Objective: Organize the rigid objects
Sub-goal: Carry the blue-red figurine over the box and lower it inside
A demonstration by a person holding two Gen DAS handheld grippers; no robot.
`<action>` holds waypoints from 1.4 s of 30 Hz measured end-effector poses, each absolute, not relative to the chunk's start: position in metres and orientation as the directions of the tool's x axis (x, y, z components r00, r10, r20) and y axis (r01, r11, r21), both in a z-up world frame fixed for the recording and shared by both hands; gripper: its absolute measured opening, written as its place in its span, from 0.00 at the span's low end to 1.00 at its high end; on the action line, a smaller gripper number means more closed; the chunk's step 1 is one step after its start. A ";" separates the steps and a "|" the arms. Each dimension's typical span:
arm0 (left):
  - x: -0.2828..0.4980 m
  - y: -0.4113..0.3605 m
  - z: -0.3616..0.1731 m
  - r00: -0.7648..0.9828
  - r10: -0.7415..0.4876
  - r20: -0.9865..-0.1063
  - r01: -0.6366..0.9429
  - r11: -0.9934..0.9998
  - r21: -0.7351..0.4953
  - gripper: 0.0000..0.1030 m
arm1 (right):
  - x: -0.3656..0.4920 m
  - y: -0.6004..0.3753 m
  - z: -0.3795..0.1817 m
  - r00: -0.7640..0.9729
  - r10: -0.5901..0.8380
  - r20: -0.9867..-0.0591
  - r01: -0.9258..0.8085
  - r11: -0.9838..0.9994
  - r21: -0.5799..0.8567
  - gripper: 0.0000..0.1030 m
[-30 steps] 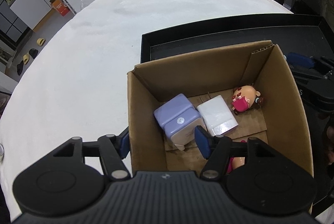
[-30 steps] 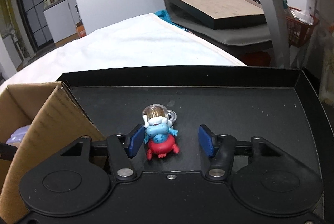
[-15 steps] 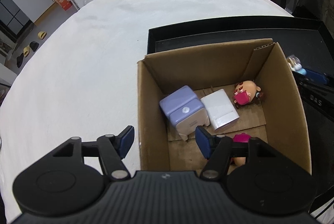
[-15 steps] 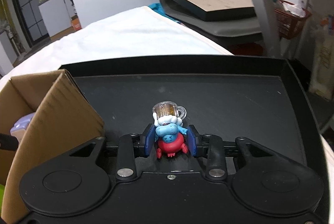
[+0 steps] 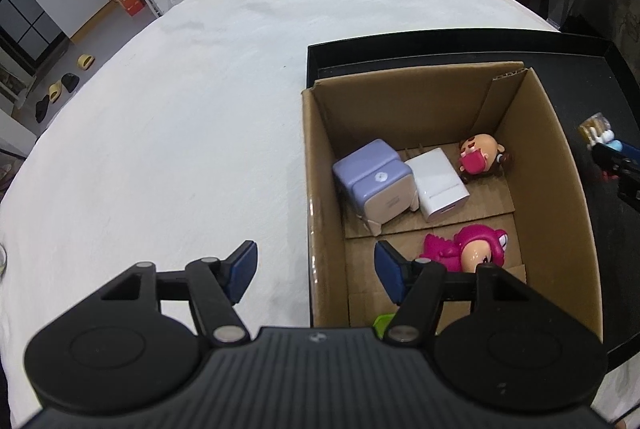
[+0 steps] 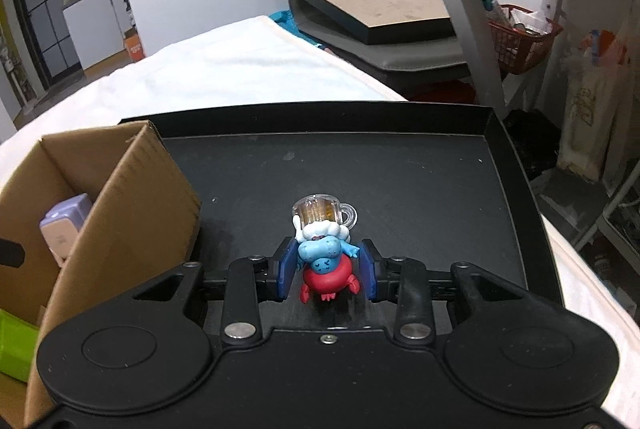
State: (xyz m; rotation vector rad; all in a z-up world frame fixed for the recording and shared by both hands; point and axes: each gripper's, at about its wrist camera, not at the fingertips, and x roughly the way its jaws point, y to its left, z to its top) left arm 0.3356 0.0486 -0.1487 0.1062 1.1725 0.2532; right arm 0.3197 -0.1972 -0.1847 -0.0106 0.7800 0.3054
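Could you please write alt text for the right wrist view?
The right gripper clamps a blue-and-red figurine carrying a beer mug, over a black tray. An open cardboard box stands at left.

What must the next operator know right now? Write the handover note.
Right gripper: shut on the blue figurine, above the black tray.
Left gripper: open, empty, straddling the near-left wall of the cardboard box.
In the box: purple cube, white block, pink-masked doll, pink figurine, something green.
Left: put the blue figurine into the box.
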 end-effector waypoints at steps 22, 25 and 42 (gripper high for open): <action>0.316 0.061 -0.139 0.378 0.185 -0.907 -0.136 0.980 0.143 0.61 | 0.282 -0.194 -0.121 0.763 0.271 -0.587 -0.255 0.960 0.112 0.32; 0.314 0.062 -0.140 0.378 0.172 -0.910 -0.136 0.982 0.129 0.61 | 0.279 -0.187 -0.116 0.764 0.284 -0.580 -0.271 0.956 0.110 0.32; 0.304 0.076 -0.148 0.388 0.061 -0.920 -0.151 0.989 0.002 0.55 | 0.266 -0.137 -0.105 0.732 0.360 -0.579 -0.395 0.916 0.069 0.32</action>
